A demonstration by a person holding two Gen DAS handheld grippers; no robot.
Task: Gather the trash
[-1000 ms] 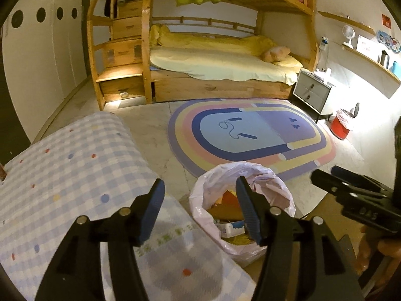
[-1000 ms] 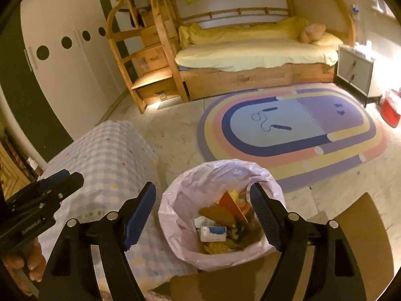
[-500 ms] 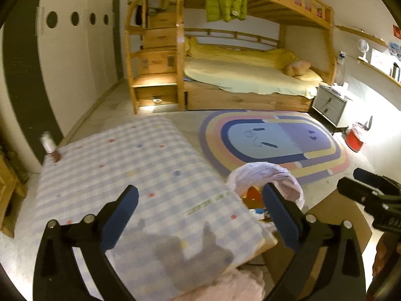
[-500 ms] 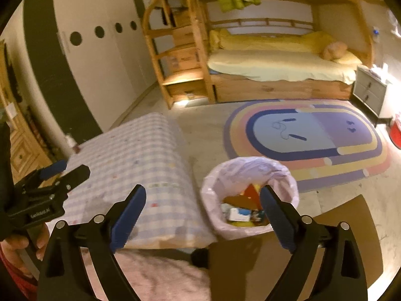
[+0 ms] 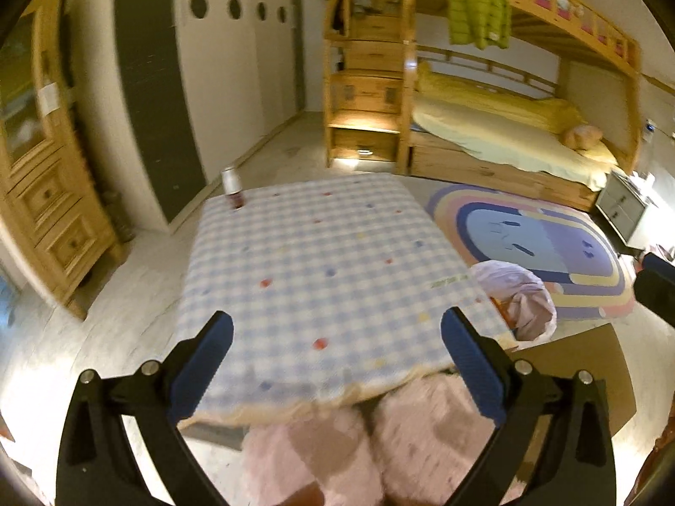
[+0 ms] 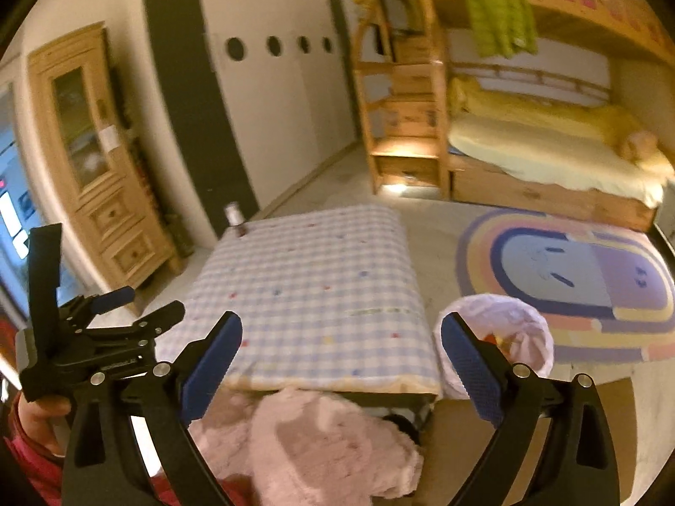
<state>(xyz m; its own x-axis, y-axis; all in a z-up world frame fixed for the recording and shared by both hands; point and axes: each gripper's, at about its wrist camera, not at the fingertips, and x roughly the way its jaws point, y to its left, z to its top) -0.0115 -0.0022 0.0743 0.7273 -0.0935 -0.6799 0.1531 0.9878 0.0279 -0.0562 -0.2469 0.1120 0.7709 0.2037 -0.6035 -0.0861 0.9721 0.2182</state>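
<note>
A bin lined with a pale pink bag (image 5: 521, 301) (image 6: 512, 337) stands on the floor by the table's right corner, with colourful trash just visible inside. A small bottle (image 5: 233, 187) (image 6: 234, 219) stands at the far left corner of the checked tablecloth (image 5: 320, 253) (image 6: 312, 278). My left gripper (image 5: 337, 329) hangs open over the near edge of the table with nothing between its fingers. In the right wrist view the left gripper (image 6: 147, 301) sits at the left, held by a hand (image 6: 40, 415). My right gripper (image 6: 341, 329) has its jaws opening, and they are empty.
Pink fluffy fabric (image 5: 379, 442) (image 6: 329, 442) lies just below the table's near edge. Brown cardboard (image 5: 590, 362) lies on the floor by the bin. Beyond are an oval rug (image 5: 527, 240), a wooden bunk bed (image 5: 485, 143) and a wooden cabinet (image 6: 101, 185) at the left wall.
Both grippers have pulled back and up from over the bin. The table now fills the middle of both views, the bin sits to the right, and both jaws have spread wider.
</note>
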